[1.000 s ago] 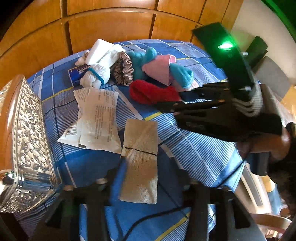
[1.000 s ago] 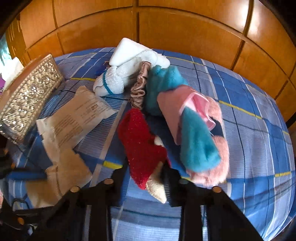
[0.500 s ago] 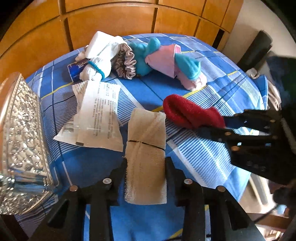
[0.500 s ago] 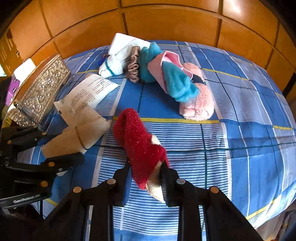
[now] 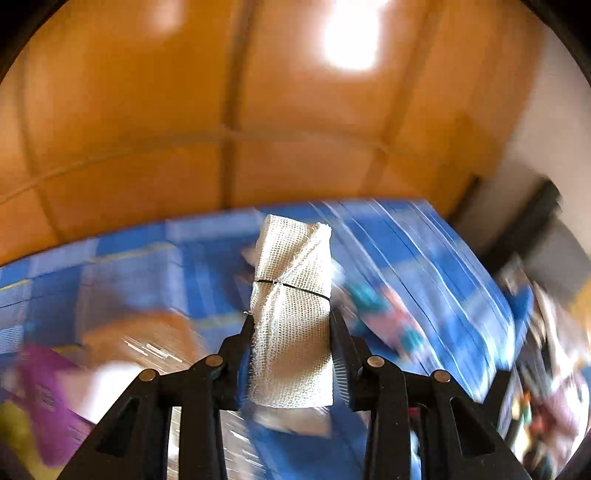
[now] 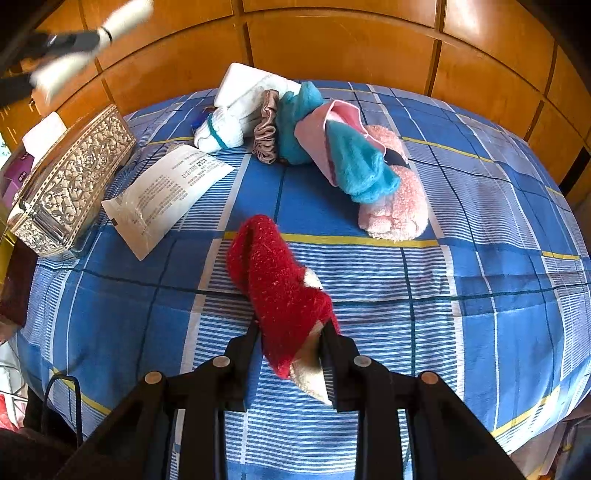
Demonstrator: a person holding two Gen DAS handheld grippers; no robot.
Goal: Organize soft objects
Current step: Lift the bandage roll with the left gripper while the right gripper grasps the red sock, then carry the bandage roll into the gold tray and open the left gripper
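My left gripper (image 5: 291, 325) is shut on a white gauze roll (image 5: 291, 291) tied with a thin black band, and holds it up in the air above the blue checked tablecloth (image 5: 424, 251); that view is blurred. In the right wrist view the left gripper (image 6: 74, 40) and the gauze roll (image 6: 125, 14) show as a smear at the top left. My right gripper (image 6: 290, 332) is shut on the lower end of a red fuzzy sock (image 6: 273, 273) with a cream toe, whose far end rests on the cloth.
At the back lie a white sock bundle (image 6: 236, 110), a brown scrunchie (image 6: 266, 133), teal socks (image 6: 358, 166), a pink cloth (image 6: 314, 129) and a fluffy pink sock (image 6: 395, 206). A printed paper packet (image 6: 166, 192) and a silver ornate box (image 6: 70, 184) sit left. Wooden panels stand behind.
The left gripper closed on the gauze roll and lifted it off the cloth, up and away to the left. The right gripper pulled the red sock out of the pile toward the near edge.
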